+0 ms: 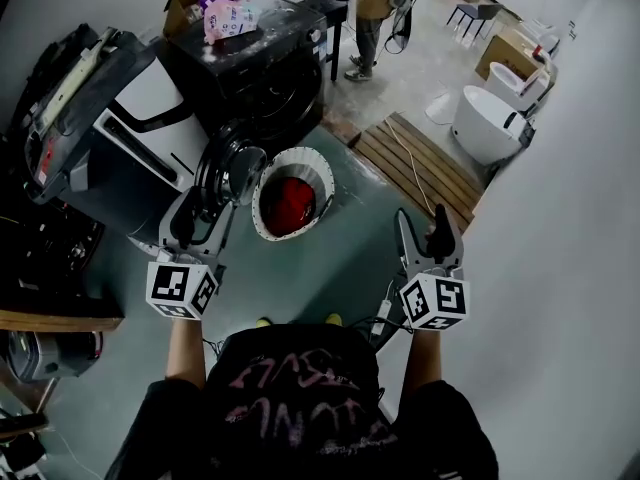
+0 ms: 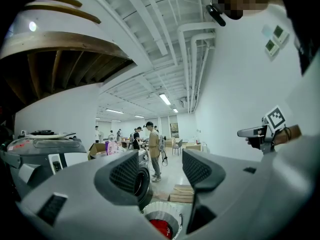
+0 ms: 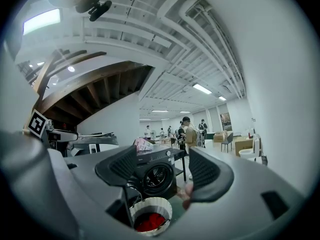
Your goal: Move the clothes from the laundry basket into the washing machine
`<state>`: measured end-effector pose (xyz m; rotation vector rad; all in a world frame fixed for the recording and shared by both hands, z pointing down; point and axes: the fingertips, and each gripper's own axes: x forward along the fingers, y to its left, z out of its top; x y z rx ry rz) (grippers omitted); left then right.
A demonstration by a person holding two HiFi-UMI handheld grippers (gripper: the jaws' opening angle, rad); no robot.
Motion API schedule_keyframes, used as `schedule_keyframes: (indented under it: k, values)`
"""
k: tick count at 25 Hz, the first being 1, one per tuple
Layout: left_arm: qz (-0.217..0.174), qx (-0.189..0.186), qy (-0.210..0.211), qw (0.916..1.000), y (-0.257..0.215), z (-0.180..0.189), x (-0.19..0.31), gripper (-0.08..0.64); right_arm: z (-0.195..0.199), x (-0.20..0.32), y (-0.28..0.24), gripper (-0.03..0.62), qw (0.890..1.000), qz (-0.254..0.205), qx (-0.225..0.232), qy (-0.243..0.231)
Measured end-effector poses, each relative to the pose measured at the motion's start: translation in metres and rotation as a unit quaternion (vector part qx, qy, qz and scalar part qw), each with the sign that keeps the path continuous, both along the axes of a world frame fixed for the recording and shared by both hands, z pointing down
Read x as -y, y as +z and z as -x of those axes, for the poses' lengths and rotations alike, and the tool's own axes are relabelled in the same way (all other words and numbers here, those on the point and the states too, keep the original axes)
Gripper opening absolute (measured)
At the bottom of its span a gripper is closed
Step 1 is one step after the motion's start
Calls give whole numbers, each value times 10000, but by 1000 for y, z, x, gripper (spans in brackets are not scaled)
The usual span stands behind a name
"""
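Observation:
A white laundry basket (image 1: 322,173) stands on the floor with red clothes (image 1: 290,200) inside, just in front of the black washing machine (image 1: 262,78). The machine's round door (image 1: 228,163) stands out from its front, beside the basket. My left gripper (image 1: 205,216) is held level to the left of the basket, open and empty. My right gripper (image 1: 423,230) is off to the basket's right, also open with nothing between its jaws. The left gripper view shows the left gripper (image 2: 160,171) above the basket (image 2: 172,211). In the right gripper view the right gripper (image 3: 162,171) frames the basket (image 3: 150,205) and machine (image 3: 157,176).
A cardboard box and a pink bag (image 1: 228,16) sit on top of the machine. A grey appliance (image 1: 110,128) stands at the left. At the right are a wooden pallet (image 1: 420,163) and a white tub (image 1: 490,123). People (image 1: 372,8) stand further back.

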<state>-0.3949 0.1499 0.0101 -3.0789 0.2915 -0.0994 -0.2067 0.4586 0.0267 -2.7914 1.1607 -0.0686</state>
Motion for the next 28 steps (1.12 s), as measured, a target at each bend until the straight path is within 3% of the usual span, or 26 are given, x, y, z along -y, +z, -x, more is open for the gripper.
schedule_keyframes:
  k: [6,14,20,28]
  values:
    - [-193,-2,-98,9998,-3,-37,-22,273,-36,-22,11,331,9999,-56,122,-20]
    - [-104,63,-196,9997,11,-72,-21,273,-79,-19,21,331,9998,-37,184,-120]
    - [-32,49,-216,9997,23,-107,11,273,-110,22,30,330,9995,17,213,-216]
    - [133,109,-223,9996,49,-167,90,273,-170,115,38,330,9987,263,249,-353]
